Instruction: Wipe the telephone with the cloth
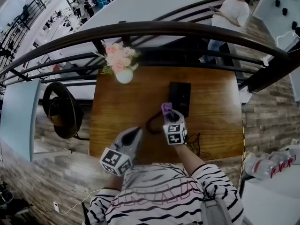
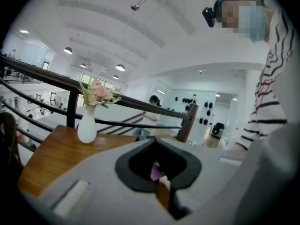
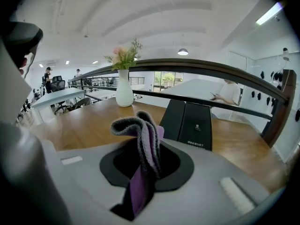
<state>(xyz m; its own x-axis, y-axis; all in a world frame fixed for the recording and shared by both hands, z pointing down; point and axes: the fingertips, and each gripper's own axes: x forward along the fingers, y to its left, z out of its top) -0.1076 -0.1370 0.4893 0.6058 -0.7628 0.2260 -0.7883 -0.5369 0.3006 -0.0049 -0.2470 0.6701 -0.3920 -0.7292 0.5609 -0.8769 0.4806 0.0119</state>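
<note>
Striped shirt [image 1: 164,200] of mine fills the bottom of the head view. Just above it is the left gripper [image 1: 137,132], jaws together with nothing between them, hanging over the table's [image 1: 211,125] lower-left part.

Right gripper [image 1: 171,116] sits at frame centre, jaws clamped on the cloth [image 3: 143,139]. A bunched fold sticks up past the tips and a purple tail hangs below.

Telephone [image 1: 180,96] lies flat on the wood just above the right gripper in the head view, and centre-right in the right gripper view. The cloth tip is near its lower-left corner, but I can't tell whether they touch.

Handling, my read:
- Cloth is soft, light and limp. It'll flop, so the free fold should be pressed down flat, not dragged by an edge. The grip on the bunched middle looks secure.
- Telephone is a rigid, smooth dark slab, probably light enough to skate on the polished wood. I'd pin a long edge with the left gripper and keep it off the top face.
- Cable [image 1: 152,123] loops at lower left of the telephone — snag risk.

Count: one telephone, one cloth, one cable, one vase [image 1: 124,75] at top-left of the table, two grippers.
</note>
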